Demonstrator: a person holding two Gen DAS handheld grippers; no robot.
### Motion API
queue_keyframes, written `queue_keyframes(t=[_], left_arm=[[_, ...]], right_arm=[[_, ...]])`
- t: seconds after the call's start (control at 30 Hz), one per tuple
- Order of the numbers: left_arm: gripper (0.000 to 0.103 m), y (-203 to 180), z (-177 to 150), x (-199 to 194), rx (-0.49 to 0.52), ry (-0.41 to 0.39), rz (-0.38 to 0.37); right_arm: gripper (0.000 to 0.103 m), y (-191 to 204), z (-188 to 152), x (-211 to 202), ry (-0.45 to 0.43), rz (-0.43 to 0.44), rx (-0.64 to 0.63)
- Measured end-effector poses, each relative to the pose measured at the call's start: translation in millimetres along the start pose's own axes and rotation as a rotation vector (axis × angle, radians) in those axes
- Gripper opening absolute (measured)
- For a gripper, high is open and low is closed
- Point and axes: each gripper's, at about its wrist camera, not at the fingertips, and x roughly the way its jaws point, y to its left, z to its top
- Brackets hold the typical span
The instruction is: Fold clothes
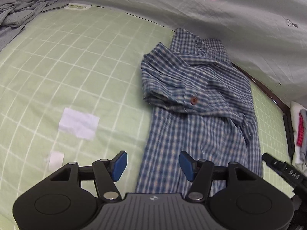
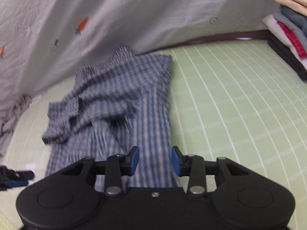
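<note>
Shirt [image 1: 199,103] lies partly folded on the green checked bed [image 1: 76,67]; your left gripper [image 1: 153,164] and right gripper [image 2: 155,160] hover over its near end, fingers released, grasping nothing.

Soft, even indoor light with faint shadows; motion blur smears the right wrist view; fisheye bends edges, corners dark.

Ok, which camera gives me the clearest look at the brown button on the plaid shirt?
The left wrist view. There the brown button sits sharp on the folded-over sleeve of the plaid shirt. The right wrist view is motion-blurred; the button is only a small reddish smudge at the shirt's left edge.
</note>
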Motion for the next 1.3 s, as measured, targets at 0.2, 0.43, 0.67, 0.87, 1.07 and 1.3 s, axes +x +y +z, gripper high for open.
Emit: queue_keyframes(t=[0.2,0.43,0.67,0.87,1.07,1.3], left_arm=[[0.085,4,39,30,-0.022,-0.041,0.039],[0.085,10,58,53,-0.034,-0.054,0.099],[0.085,15,58,57,-0.052,-0.05,0.087],[0.085,13,57,47,-0.045,-0.069,0.075],[0.085,2,39,9,-0.014,-0.123,0.036],[0.085,-16,-9,-27,0.059,-0.115,-0.01]], right_arm=[[0.063,21,42,58,0.012,0.206,0.024],[0.073,70,59,118,0.093,0.454,-0.024],[0.053,106,53,162,0.167,0.45,-0.119],[0.001,99,46,146,0.148,0.424,-0.074],[0.001,70,26,66,0.05,0.355,0.051],[0.001,26,-31,-8,0.055,0.261,0.24]])
